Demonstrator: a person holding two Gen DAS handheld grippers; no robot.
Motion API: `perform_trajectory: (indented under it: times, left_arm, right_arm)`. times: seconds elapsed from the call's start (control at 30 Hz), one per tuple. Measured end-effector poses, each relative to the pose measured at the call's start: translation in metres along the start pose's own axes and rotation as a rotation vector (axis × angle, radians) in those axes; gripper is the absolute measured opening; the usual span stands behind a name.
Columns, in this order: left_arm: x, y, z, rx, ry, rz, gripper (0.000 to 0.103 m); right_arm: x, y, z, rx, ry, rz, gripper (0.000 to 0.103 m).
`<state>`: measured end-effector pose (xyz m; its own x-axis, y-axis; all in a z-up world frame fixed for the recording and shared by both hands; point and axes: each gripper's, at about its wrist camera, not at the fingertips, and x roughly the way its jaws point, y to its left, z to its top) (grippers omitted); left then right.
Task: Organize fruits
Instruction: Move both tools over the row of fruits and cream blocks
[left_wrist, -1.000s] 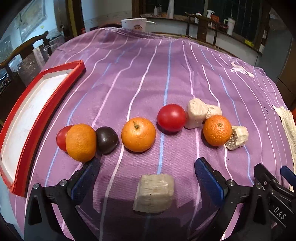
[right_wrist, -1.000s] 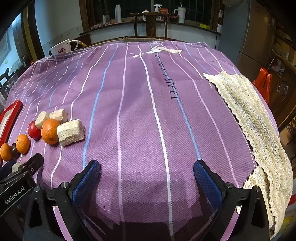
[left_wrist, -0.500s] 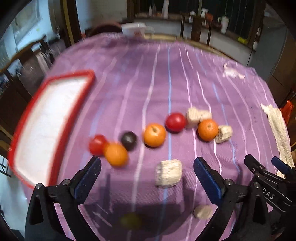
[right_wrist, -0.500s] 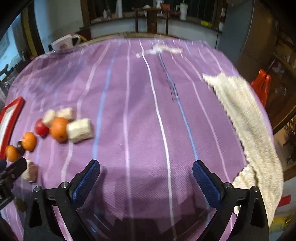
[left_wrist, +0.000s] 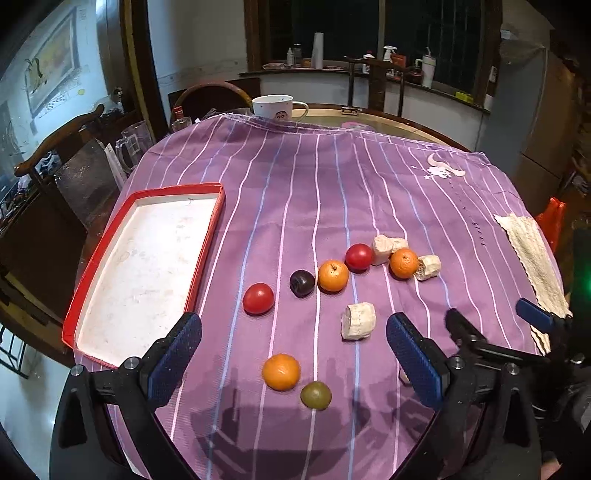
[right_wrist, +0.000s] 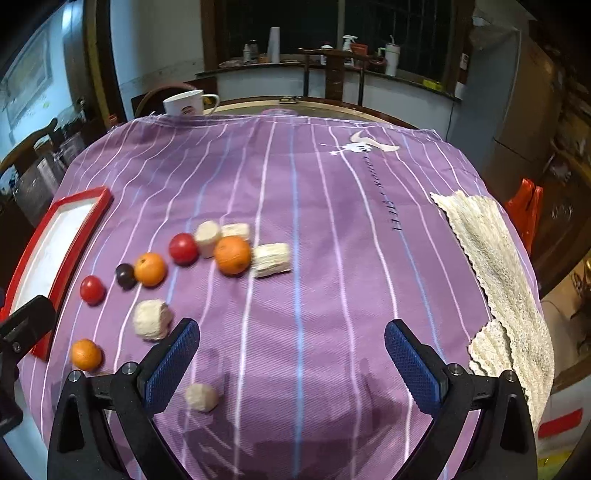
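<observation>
hand-held gripper (left_wrist: 293, 354) | black frame | blue textured pads | silver screws

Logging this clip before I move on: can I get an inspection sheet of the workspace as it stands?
Surface: purple striped cloth over a round table.
Job's things: red tray, nothing in it; three oranges, two red fruits, one dark plum, one green fruit lying loose on the cloth.
Clutter: pale chunks among the fruit; knitted rag at the right edge; mug at the far side.
Grippers: left claw and right claw both open, holding nothing.
Cables: nothing seen.
Surroundings: chairs, a counter with bottles.
</observation>
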<state>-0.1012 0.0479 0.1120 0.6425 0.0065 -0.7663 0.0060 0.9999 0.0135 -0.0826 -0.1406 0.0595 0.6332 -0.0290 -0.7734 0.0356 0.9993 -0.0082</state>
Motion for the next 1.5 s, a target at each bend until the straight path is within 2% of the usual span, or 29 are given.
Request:
perform_trajectory:
  times: [0.63, 1.5]
  left_arm:
    - [-0.001, 0.014, 0.004, 0.038, 0.003, -0.08, 0.1]
    - [0.024, 0.019, 0.003, 0.015, 0.08, -0.091, 0.1]
  right_arm:
    - [-0.007, 0.022, -0.003, 0.023, -0.005, -0.011, 0.102]
    - [0.017, 0.026, -0.005, 0.023, 0.071, 0.015, 0.102]
